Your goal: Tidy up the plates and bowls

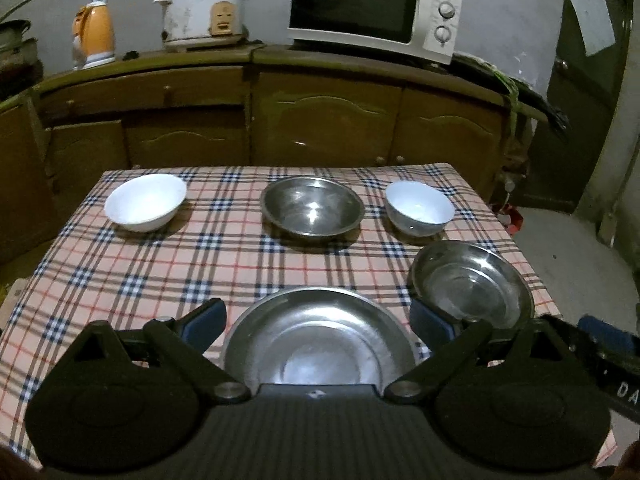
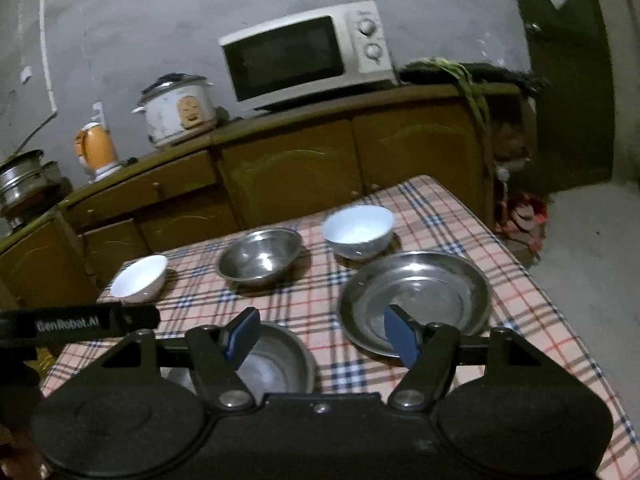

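On the checked tablecloth [image 1: 160,272] stand five dishes. At the far side are a white bowl [image 1: 145,201] on the left, a steel bowl [image 1: 312,206] in the middle and a smaller white bowl [image 1: 419,208] on the right. Nearer lie a steel plate [image 1: 472,283] and a wide steel dish [image 1: 318,344]. My left gripper [image 1: 318,322] hangs open above that near dish, touching nothing. In the right wrist view my right gripper [image 2: 322,334] is open too, over the cloth between the near dish [image 2: 276,362] and the steel plate [image 2: 416,300].
A wooden cabinet [image 1: 320,120] runs behind the table, carrying a microwave [image 1: 372,12], a rice cooker [image 1: 202,12] and an orange kettle [image 1: 94,36]. Steel pots [image 2: 24,182] sit at the far left. The table's right edge drops to a concrete floor [image 2: 580,264] by a dark door [image 1: 588,92].
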`<move>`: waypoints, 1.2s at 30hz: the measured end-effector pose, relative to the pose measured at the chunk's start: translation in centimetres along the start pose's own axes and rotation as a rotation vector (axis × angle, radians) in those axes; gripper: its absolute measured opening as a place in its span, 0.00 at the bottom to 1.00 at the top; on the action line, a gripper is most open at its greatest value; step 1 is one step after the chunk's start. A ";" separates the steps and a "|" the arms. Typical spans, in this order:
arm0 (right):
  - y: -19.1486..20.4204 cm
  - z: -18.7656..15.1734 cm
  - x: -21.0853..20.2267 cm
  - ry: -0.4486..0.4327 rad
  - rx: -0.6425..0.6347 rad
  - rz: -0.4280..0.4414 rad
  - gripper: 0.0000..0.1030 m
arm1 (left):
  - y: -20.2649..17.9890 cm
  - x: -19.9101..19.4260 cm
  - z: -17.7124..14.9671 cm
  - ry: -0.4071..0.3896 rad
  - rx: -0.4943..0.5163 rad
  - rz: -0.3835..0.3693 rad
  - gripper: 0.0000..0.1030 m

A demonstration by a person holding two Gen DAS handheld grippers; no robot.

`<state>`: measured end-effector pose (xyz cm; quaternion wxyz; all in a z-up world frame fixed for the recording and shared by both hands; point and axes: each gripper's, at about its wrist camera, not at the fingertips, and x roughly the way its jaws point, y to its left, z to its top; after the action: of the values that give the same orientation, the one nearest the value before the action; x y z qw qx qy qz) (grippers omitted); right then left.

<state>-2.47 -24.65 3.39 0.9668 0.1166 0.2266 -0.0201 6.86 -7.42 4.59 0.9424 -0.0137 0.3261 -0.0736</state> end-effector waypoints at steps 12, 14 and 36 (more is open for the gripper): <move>-4.3 0.6 0.7 -0.004 0.044 -0.069 0.80 | -3.5 2.4 1.2 0.004 0.042 -0.029 0.99; -4.7 0.6 0.9 -0.010 0.051 -0.069 0.80 | -3.8 2.8 1.2 0.010 0.045 -0.032 0.99; -8.3 4.4 2.6 -0.114 0.038 -0.085 0.80 | -6.4 5.4 2.4 0.014 0.061 -0.028 0.99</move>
<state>1.03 -33.72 4.32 0.9740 0.1240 0.1755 -0.0720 11.74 -14.65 3.66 0.9390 0.0108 0.3299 -0.0966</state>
